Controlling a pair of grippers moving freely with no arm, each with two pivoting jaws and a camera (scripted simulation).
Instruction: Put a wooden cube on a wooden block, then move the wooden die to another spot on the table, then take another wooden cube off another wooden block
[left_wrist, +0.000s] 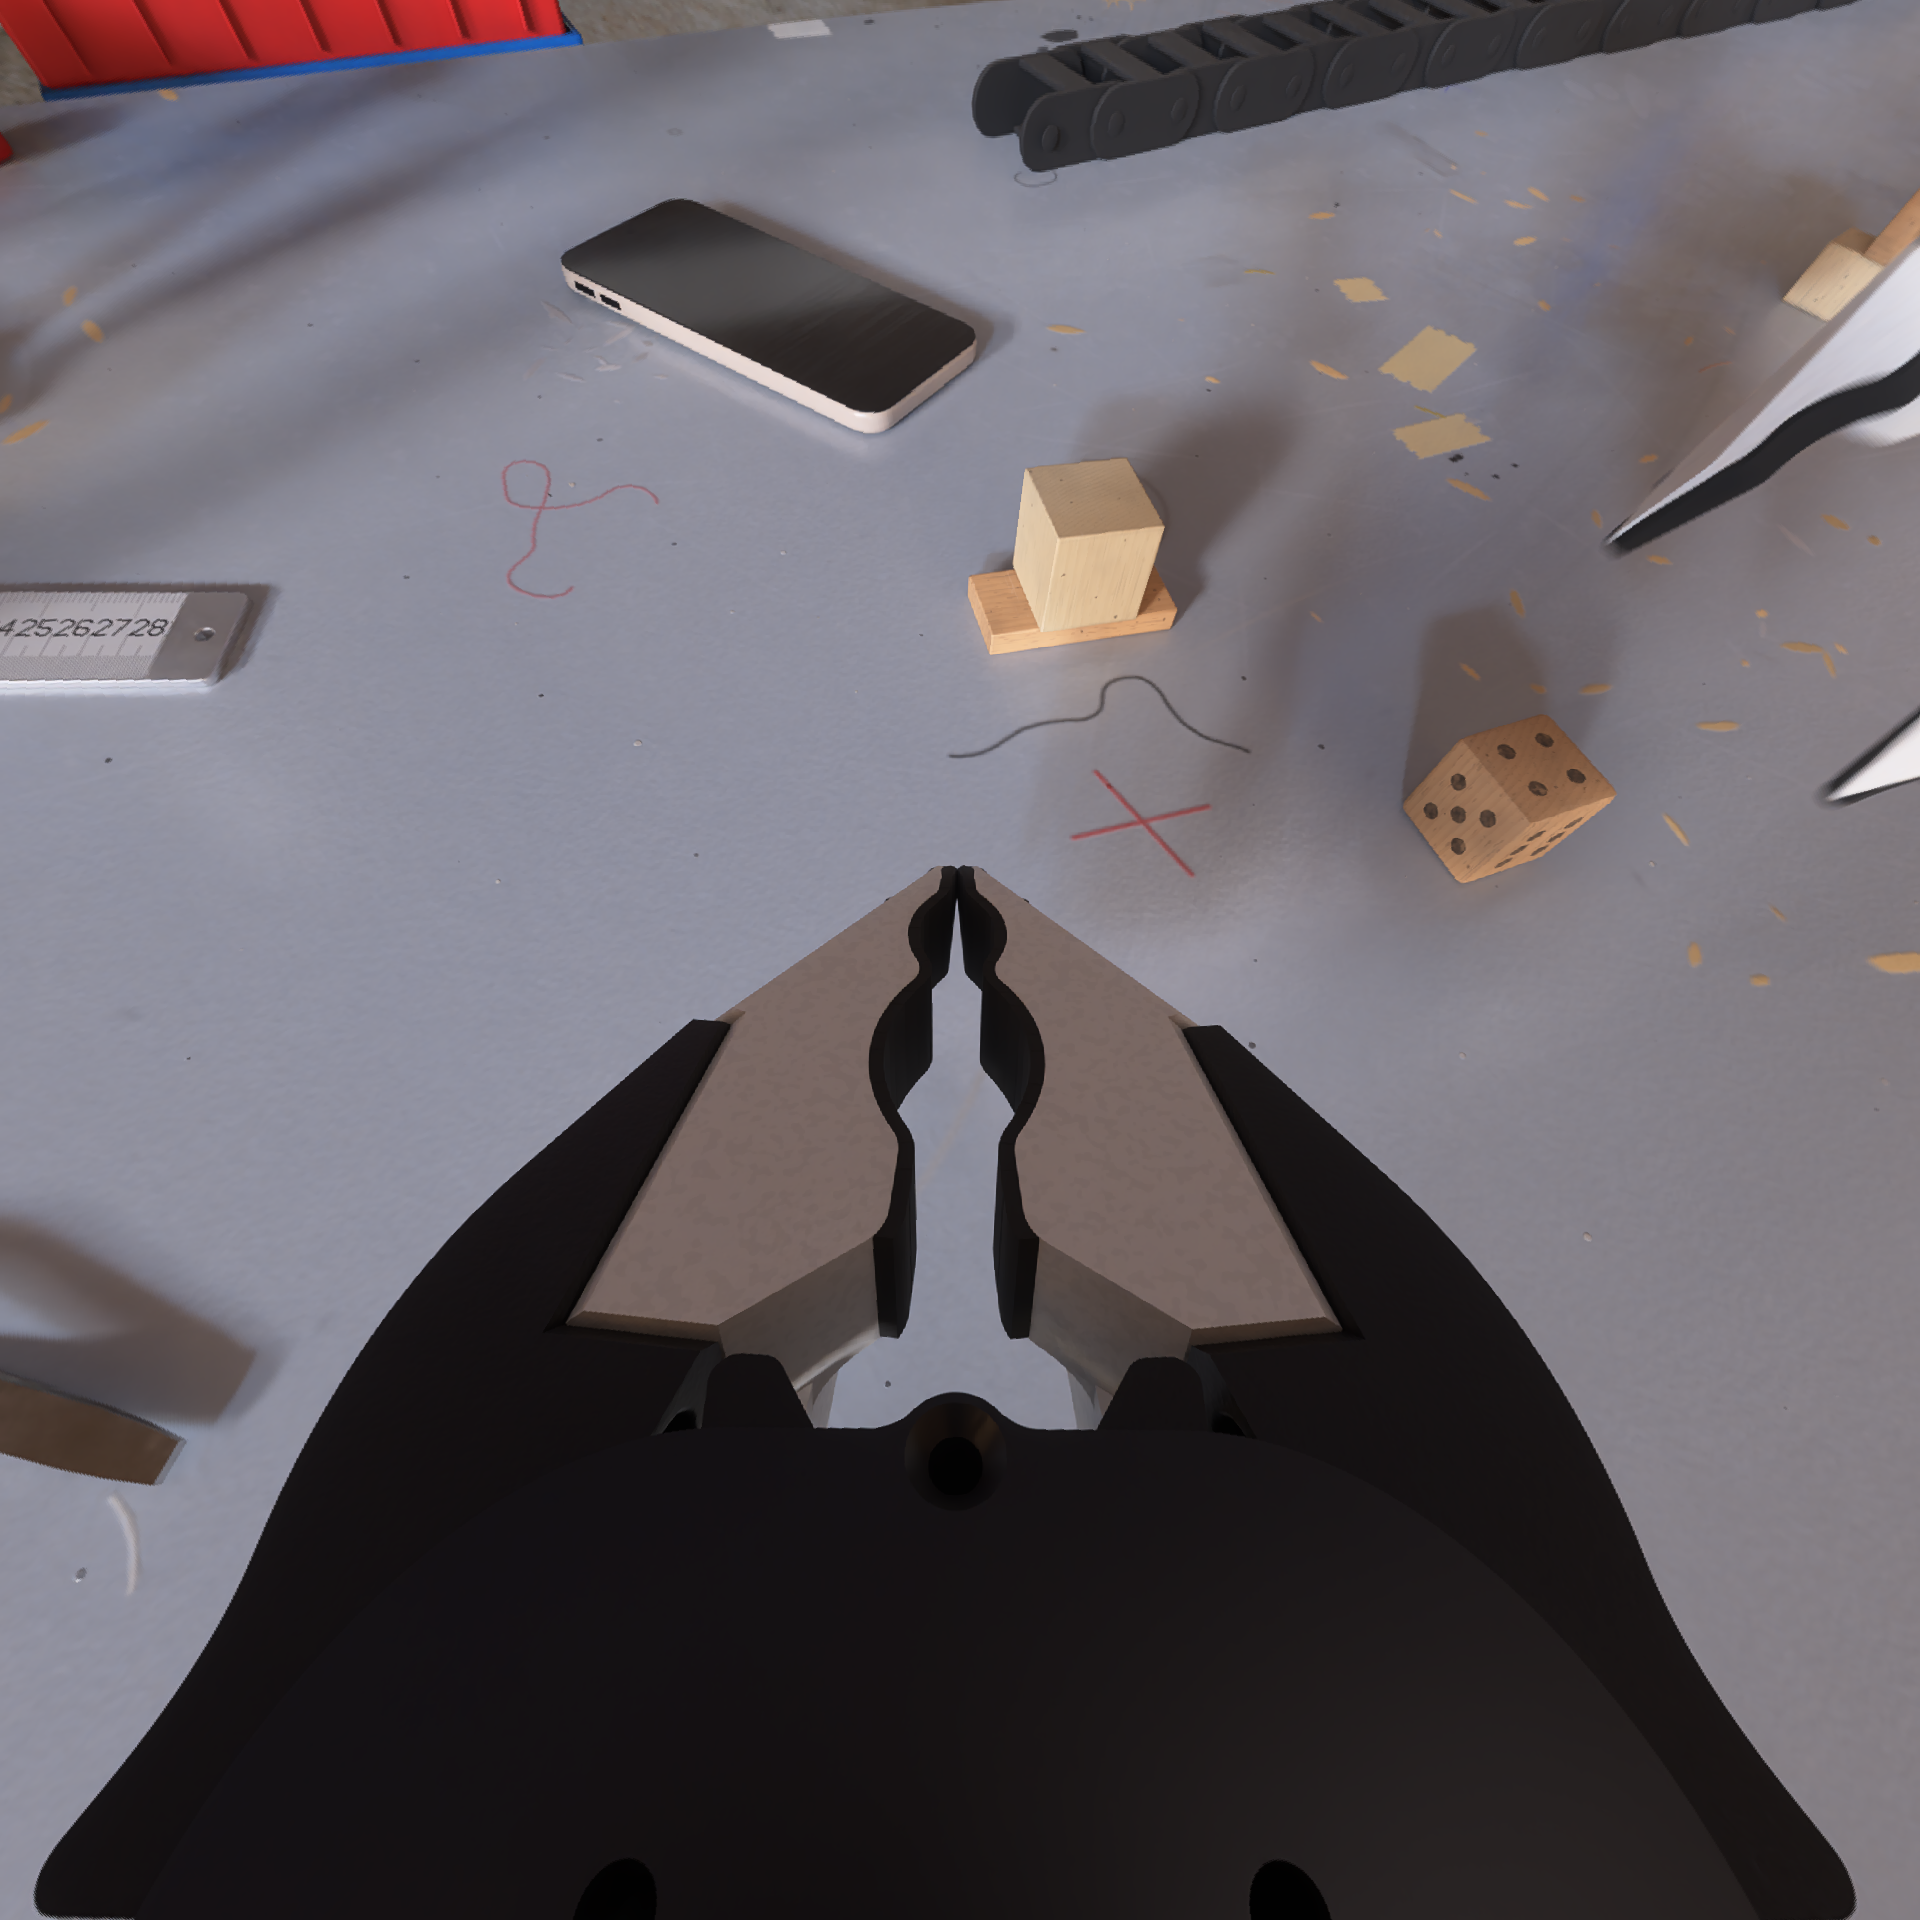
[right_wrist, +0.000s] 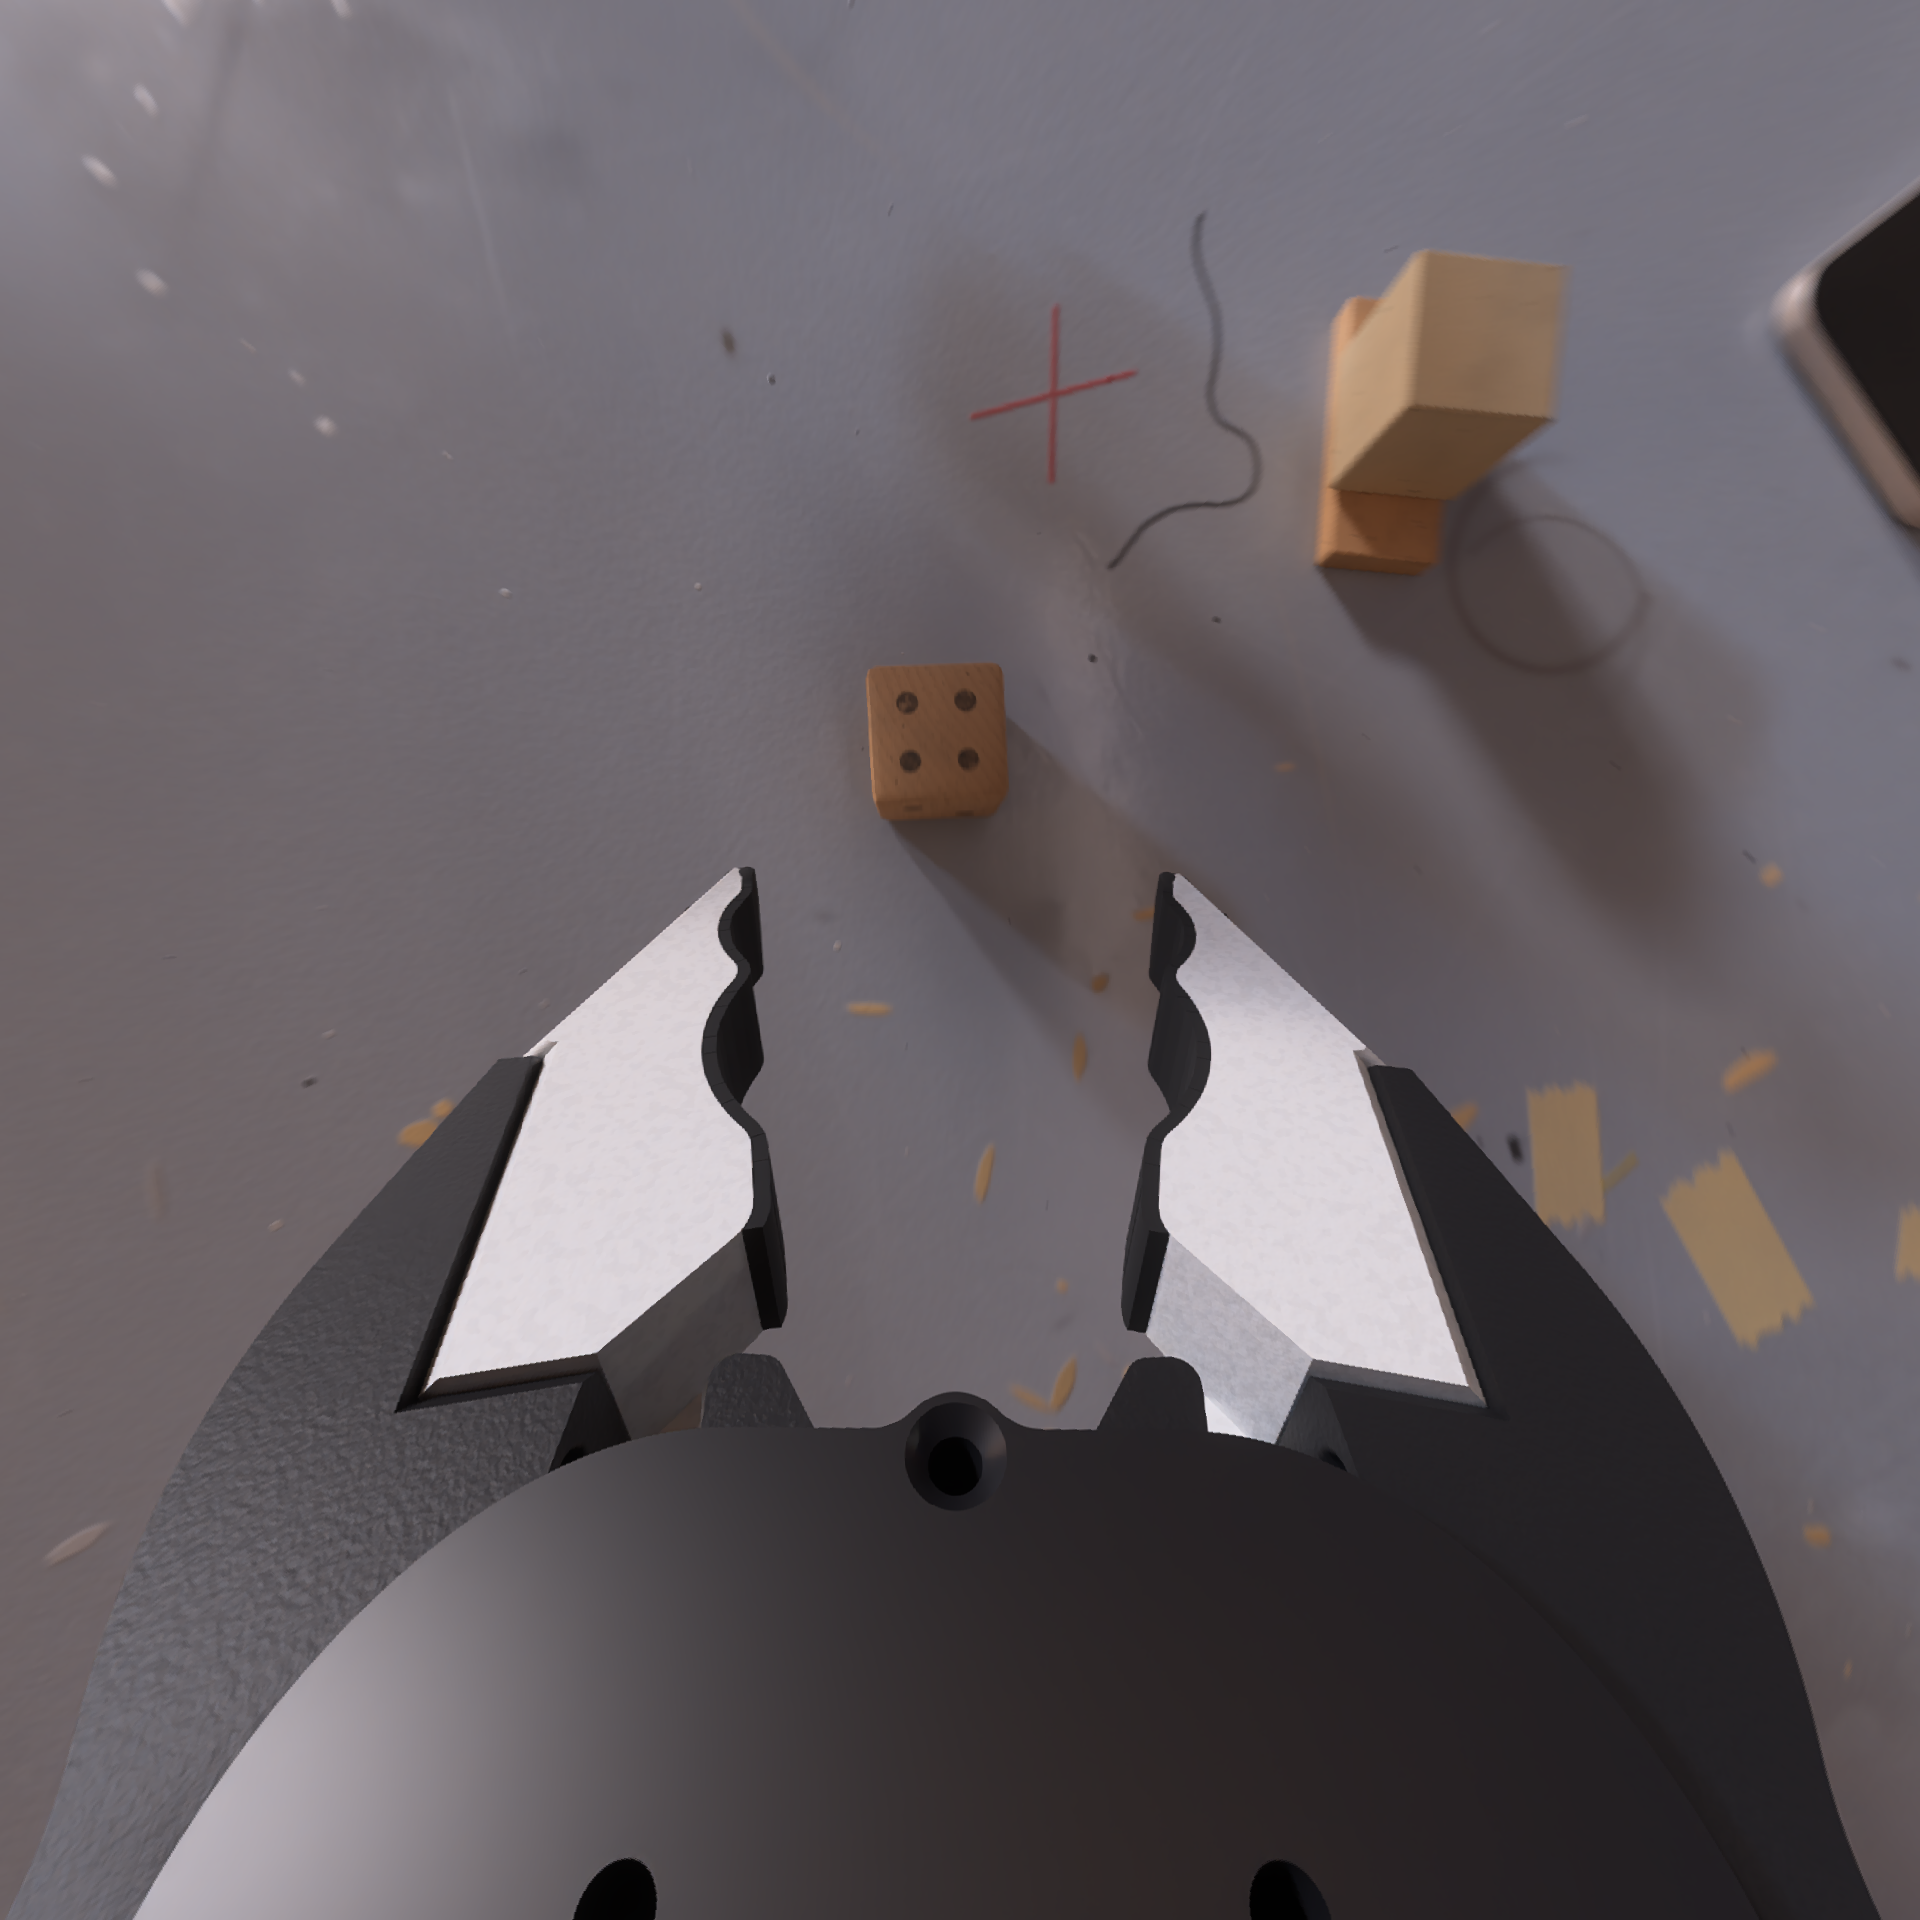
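A pale wooden cube stands on a flat wooden block in the middle of the table; the pair also shows in the right wrist view, cube on block. The wooden die lies to their right; in the right wrist view the die sits just ahead of my open, empty right gripper. My left gripper is shut and empty, above the table short of the red cross. Another cube on a block is partly hidden behind the right gripper's fingers.
A black phone lies at the back left, a black cable chain at the far edge, red bins top left. A metal ruler lies left. A red cross mark, thread bits, tape scraps and wood shavings dot the table.
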